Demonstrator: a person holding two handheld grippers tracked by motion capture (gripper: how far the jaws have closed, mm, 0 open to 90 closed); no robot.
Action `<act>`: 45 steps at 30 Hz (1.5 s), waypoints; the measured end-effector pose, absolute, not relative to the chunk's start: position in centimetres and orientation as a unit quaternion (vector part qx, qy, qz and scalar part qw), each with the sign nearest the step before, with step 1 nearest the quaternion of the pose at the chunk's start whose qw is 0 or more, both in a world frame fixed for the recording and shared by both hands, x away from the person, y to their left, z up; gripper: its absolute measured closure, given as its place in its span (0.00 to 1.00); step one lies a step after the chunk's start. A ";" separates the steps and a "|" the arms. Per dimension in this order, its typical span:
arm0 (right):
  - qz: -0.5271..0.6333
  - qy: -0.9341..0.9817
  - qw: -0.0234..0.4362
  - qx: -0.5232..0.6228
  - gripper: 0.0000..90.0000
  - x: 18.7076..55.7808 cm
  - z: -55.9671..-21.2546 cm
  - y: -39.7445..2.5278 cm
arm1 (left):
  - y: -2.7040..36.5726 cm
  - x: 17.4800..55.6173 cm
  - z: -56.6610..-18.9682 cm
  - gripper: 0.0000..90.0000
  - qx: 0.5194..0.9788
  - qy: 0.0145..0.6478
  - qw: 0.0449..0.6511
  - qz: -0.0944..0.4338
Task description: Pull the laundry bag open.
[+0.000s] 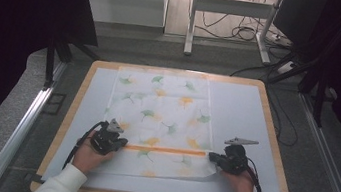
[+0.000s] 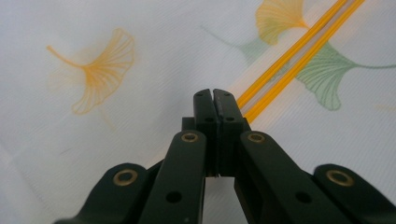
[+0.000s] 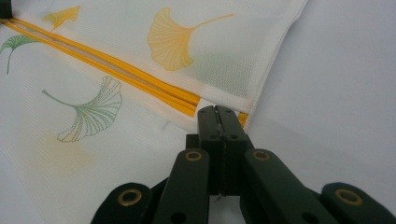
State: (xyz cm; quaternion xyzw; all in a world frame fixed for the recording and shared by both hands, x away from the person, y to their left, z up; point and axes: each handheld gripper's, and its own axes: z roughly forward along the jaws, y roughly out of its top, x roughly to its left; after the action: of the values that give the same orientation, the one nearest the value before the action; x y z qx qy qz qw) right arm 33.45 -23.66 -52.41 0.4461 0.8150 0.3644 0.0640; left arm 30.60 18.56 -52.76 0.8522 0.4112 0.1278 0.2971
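A white cloth printed with ginkgo leaves [image 1: 160, 120] lies flat along the middle of the worktop [image 1: 273, 141], reaching from its far edge toward the near edge, with an orange stripe [image 1: 166, 150] crossing it near the front. The left tool [image 1: 121, 143] sits at the stripe's left end with its jaws pressed together over the cloth. The right tool [image 1: 211, 157] has its jaws closed at the stripe's right end, at the cloth's right edge.
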 end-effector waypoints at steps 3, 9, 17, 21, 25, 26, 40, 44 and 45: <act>0.364 0.815 0.064 0.446 1.00 33.5 -52.4 -23.7 | 19.0 30.5 -52.8 1.00 0.851 0.414 0.295 0.130; 0.364 0.815 0.064 0.446 1.00 33.4 -52.4 -23.6 | 19.9 30.2 -52.8 1.00 0.846 0.423 0.293 0.137; 0.365 0.814 0.064 0.447 1.00 33.5 -52.4 -23.7 | 20.8 30.0 -52.9 1.00 0.840 0.434 0.293 0.138; 0.364 0.815 0.065 0.447 1.00 33.4 -52.4 -23.6 | 21.1 29.8 -52.9 1.00 0.839 0.438 0.289 0.144; 0.365 0.814 0.064 0.447 1.00 33.4 -52.4 -23.6 | 21.5 29.7 -52.9 1.00 0.838 0.441 0.287 0.146; 0.365 0.814 0.064 0.447 1.00 33.4 -52.4 -23.6 | 21.6 29.7 -52.9 1.00 0.836 0.444 0.289 0.145; 0.365 0.814 0.066 0.447 1.00 33.4 -52.4 -23.6 | 22.8 29.4 -53.0 1.00 0.831 0.454 0.285 0.149; 0.365 0.814 0.067 0.447 1.00 33.4 -52.4 -23.6 | 23.4 29.3 -53.0 1.00 0.828 0.460 0.285 0.149; 0.365 0.814 0.067 0.447 1.00 33.4 -52.4 -23.6 | 23.5 29.3 -53.0 1.00 0.827 0.460 0.287 0.148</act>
State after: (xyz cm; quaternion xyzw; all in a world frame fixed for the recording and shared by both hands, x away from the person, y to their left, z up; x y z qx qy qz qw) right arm 33.41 -23.58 -52.43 0.4471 0.8139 0.3650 0.0667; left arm 29.27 23.46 -52.99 0.8271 0.4605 0.1477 0.2866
